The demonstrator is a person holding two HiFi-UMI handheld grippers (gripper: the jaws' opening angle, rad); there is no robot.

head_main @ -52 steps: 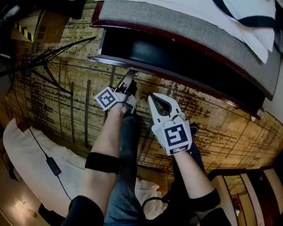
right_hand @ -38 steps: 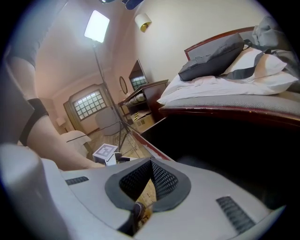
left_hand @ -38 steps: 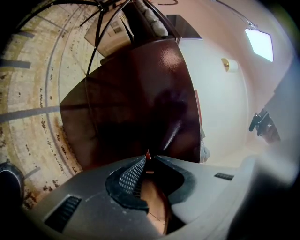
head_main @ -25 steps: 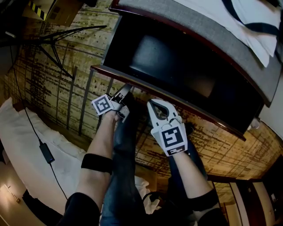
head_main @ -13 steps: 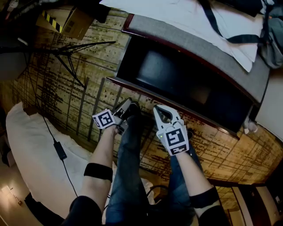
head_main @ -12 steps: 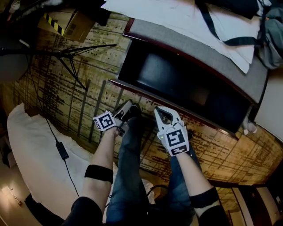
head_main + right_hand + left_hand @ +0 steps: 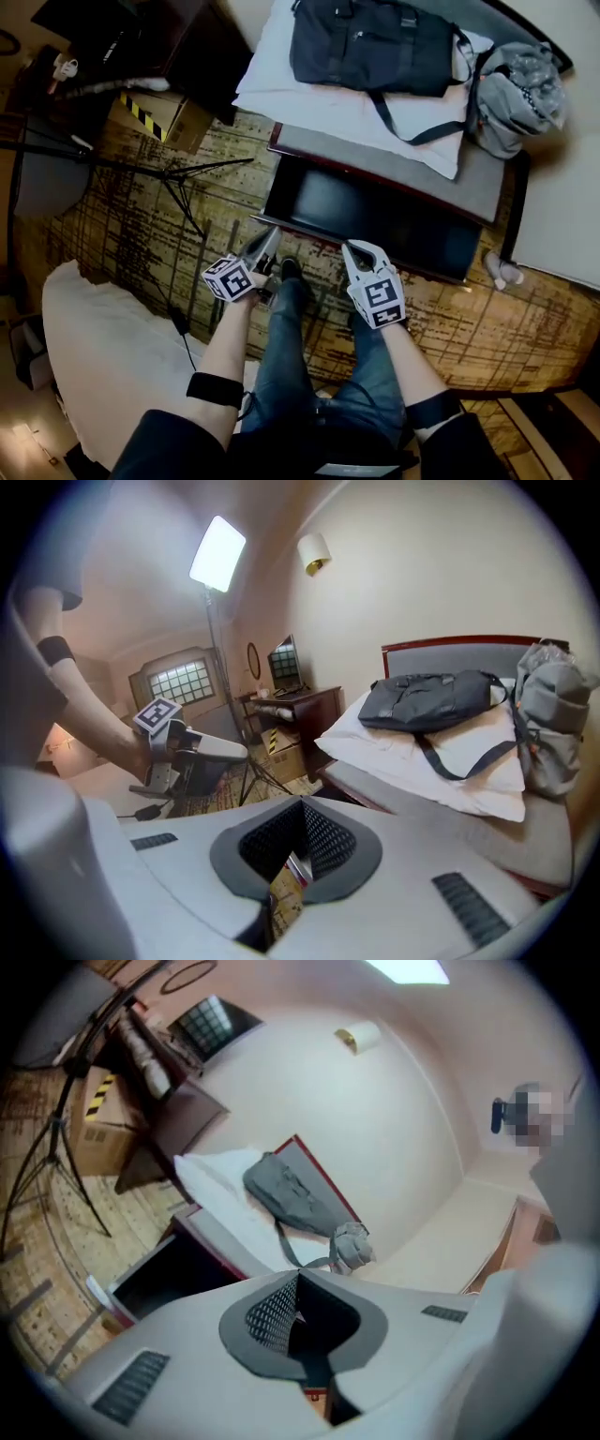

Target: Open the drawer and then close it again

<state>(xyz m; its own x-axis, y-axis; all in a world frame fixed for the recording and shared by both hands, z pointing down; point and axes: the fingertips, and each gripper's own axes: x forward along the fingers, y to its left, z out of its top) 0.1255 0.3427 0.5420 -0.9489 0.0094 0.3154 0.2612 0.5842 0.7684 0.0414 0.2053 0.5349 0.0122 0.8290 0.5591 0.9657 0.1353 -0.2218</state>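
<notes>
The person's legs (image 7: 291, 366) in blue jeans were closest, standing on the brown patterned carpet (image 7: 112, 216). One dark shoe (image 7: 291, 270) was just beside the front edge of the drawer.

Both hands were held out over the legs. The left tool (image 7: 269, 238) had its two jaws shut tight together with nothing between them. The right tool (image 7: 356, 248) was squeezed together too, and it held nothing. The two tools were near each other, side by side, and touched nothing.

To the left lay soft white bedding (image 7: 94, 347) on the floor. Past it the carpet was open up to the thin black legs of a tripod (image 7: 178, 173). A cardboard box (image 7: 159, 117) with yellow and black tape sat farther back.

The drawer (image 7: 375, 214) was pulled out from under the bed (image 7: 403, 157). It looked dark and empty inside. Its red-brown front edge ran close to the feet, so only a thin strip of carpet was left there. There was more room on the drawer's left side.

On the bed lay a white pillow (image 7: 281, 89). A black bag (image 7: 375, 42) rested on it. A grey backpack (image 7: 520, 84) sat just beside the bag, at the right.
</notes>
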